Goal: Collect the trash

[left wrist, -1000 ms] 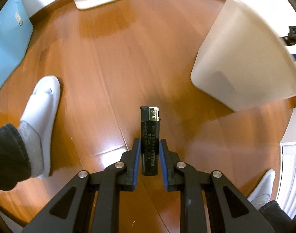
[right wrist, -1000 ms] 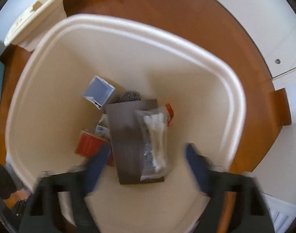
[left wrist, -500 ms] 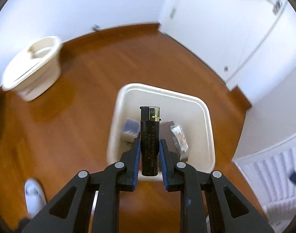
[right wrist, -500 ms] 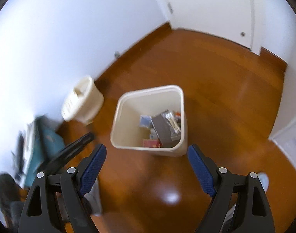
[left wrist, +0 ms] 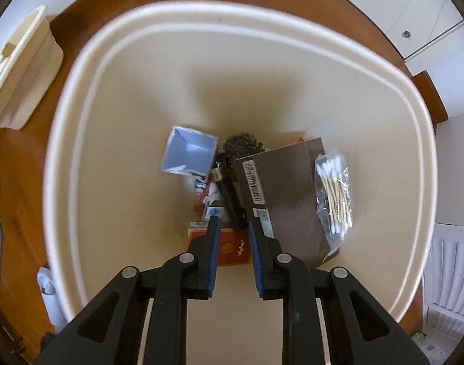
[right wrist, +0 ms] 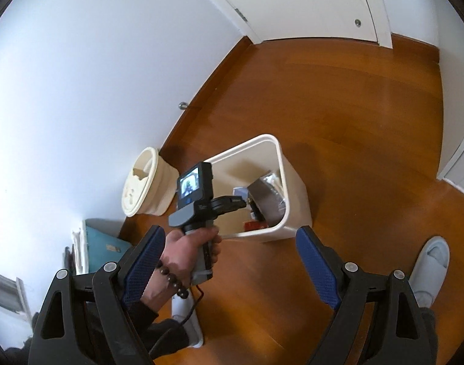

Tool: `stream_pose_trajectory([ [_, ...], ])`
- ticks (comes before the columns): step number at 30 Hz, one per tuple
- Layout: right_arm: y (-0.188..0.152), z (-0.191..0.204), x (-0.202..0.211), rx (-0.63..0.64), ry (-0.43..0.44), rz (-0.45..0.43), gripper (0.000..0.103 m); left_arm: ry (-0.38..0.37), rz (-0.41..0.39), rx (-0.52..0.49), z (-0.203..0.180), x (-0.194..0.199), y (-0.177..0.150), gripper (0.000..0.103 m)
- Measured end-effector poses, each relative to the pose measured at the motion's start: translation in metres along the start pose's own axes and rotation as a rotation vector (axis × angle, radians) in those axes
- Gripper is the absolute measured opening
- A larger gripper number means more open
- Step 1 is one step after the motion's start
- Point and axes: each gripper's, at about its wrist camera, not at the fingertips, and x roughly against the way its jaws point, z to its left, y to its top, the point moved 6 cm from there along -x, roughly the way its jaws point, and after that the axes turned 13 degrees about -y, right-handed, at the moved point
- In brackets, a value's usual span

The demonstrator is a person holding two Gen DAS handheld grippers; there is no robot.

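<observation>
My left gripper point(left wrist: 234, 228) points straight down over the cream trash bin point(left wrist: 292, 27). Its jaws stand a narrow gap apart with nothing between them. The black lighter point(left wrist: 228, 194) lies tilted below, among the trash inside. Around it are a brown box point(left wrist: 289, 188), a bag of cotton swabs point(left wrist: 333, 188), a pale blue carton point(left wrist: 189, 152) and a red box point(left wrist: 233, 248). My right gripper point(right wrist: 228, 243) is open and empty, well above the floor. It looks down on the bin point(right wrist: 295, 200) and on the hand point(right wrist: 186, 249) holding the left gripper point(right wrist: 244, 202) over it.
A round cream bin with a lid point(right wrist: 146, 182) stands by the white wall beside the trash bin. A blue panel point(right wrist: 104, 249) leans at the lower left. A foot in a pale slipper point(right wrist: 429, 267) stands on the wooden floor at right. A white door point(right wrist: 308, 3) is at the back.
The left gripper swung over the bin and the lighter has left its jaws and now lies in the bin. The right gripper rose out of the bin and backed away.
</observation>
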Motion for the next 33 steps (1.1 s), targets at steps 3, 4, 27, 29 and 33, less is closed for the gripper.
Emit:
stream_pose_trajectory([
  [3,-0.005,0.000,-0.007,0.040,-0.044,-0.011,0.090,-0.011,-0.052,-0.064,-0.014,0.049,-0.015,0.018],
  [4,-0.007,0.002,-0.007,0.052,-0.043,-0.012,0.090,0.004,-0.085,-0.124,-0.020,0.077,-0.024,0.018],
  [27,-0.277,0.072,0.190,0.388,-0.262,-0.498,0.103,-0.015,-0.681,-0.330,0.012,0.397,-0.386,0.103],
  [29,-0.292,0.075,0.196,0.413,-0.277,-0.511,0.103,-0.033,-0.693,-0.301,0.019,0.400,-0.397,0.103],
  [33,-0.293,0.078,0.203,0.396,-0.268,-0.542,0.103,-0.064,-0.661,-0.299,0.026,0.390,-0.402,0.103],
])
